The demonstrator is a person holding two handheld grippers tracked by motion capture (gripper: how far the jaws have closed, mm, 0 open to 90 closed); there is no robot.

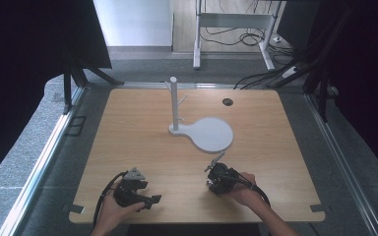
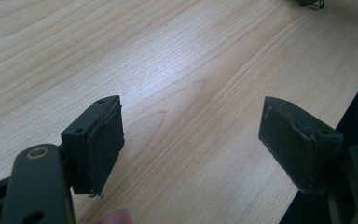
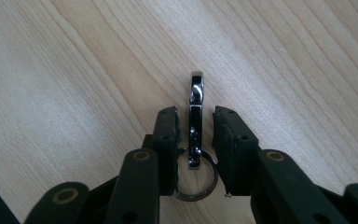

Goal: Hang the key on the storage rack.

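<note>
Both right gripper (image 3: 196, 126) jaws narrowly flank the keyring clasp (image 3: 196, 116), not pressing.

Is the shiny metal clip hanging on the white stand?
No, the metal clip with its ring lies flat on the wooden table between the right gripper jaws, apart from the white stand.

Looking along my right gripper (image 3: 196, 122), I see its two black jaws rising from the bottom with a narrow gap between them, and a chrome clasp (image 3: 196, 112) standing on edge in that gap — its rounded tip pokes out past the jaw tips. A thin metal ring (image 3: 209, 185) hangs from the clasp's near end, low between the jaws. Slivers of space show on both sides of the clasp, so the pads aren't pressing it yet. Underneath lies the pale wooden table (image 3: 74, 70).
</note>
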